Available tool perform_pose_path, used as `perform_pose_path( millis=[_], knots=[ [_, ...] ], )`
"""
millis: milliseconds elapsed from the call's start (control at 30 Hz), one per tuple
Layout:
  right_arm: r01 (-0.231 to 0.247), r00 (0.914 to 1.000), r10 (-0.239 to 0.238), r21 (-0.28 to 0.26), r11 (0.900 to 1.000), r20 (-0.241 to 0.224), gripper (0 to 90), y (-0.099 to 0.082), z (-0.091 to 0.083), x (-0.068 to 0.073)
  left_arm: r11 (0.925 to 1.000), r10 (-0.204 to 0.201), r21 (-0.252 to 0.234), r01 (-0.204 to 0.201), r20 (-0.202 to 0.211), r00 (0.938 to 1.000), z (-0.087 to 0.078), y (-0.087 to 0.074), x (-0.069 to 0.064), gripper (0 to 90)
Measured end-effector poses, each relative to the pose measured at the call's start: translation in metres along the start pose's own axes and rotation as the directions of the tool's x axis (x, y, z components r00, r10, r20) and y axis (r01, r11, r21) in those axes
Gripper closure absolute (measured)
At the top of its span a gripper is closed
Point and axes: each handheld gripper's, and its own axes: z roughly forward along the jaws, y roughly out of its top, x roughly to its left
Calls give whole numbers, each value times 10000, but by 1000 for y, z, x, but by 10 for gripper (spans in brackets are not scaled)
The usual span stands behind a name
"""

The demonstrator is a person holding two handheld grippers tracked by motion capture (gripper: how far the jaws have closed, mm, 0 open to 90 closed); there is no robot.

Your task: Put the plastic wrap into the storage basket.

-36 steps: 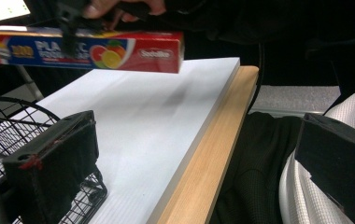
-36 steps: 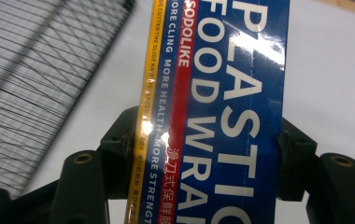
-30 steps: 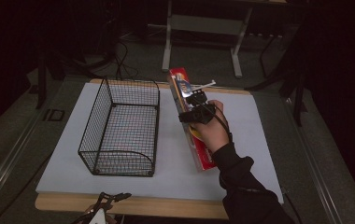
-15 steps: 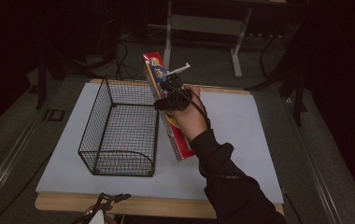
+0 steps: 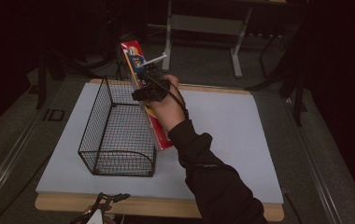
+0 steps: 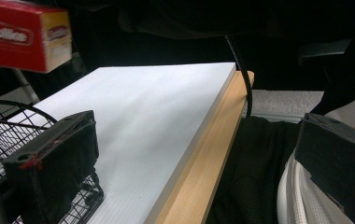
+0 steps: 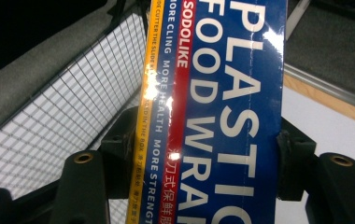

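The plastic food wrap box point(image 5: 144, 95), long and narrow with a red side and a blue face printed "PLASTIC FOOD WRAP", is held clear of the bench point(image 5: 241, 135), tilted so its far end rises toward 11 o'clock above the right wall of the wire basket point(image 5: 119, 133). Its near end hangs low beside the basket's right front corner; whether it touches the white surface cannot be told. The right gripper point(image 5: 150, 91) clamps the box across its width about midway along: in the right gripper view its fingers point(image 7: 294, 163) press against both long edges of the box point(image 7: 222, 112), with the basket's mesh point(image 7: 68, 107) behind at 9 o'clock. The person's right hand point(image 5: 168, 105) grips the tool, a dark sleeve running back toward 5 o'clock.

The basket stands on the left half of the white bench top, long axis running from 6 to 12 o'clock.

The left gripper point(image 5: 103, 210) sits low at the bench's near edge, about 7 o'clock. In the left gripper view its fingers point(image 6: 59, 154) are spread wide with nothing between them, the basket rim point(image 6: 12, 112) at left and the red end of the box point(image 6: 26, 35) overhead at 10 o'clock.
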Motion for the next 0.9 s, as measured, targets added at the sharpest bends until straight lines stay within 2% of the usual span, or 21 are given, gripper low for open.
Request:
perform_pose_path(
  millis=[167, 367, 667, 800, 900],
  knots=[
    [-84, 9999, 81, -230, 9997, -122, 383, 3, 11, 12, 10000, 16, -48, -16, 23, 10000, 0, 1, -1, 1],
    [134, 9998, -124, -629, 9979, 162, 383, 5, 25, 28, 10000, 16, -50, -16, 24, 10000, 0, 1, -1, 1],
    [123, 9999, -124, -453, 9989, -16, 383, 1, 47, 39, 10000, 77, -5, -77, 96, 9999, 0, 1, -3, 1],
    [51, 9996, -63, -427, 9991, -270, 383, -4, 57, 45, 10000, 51, -35, -50, 88, 9999, 0, 1, -3, 0],
    [203, 9994, -213, -366, 9991, -280, 382, -9, 65, 51, 10000, 66, -15, -66, 109, 9999, 0, 1, -3, 1]
  ],
)
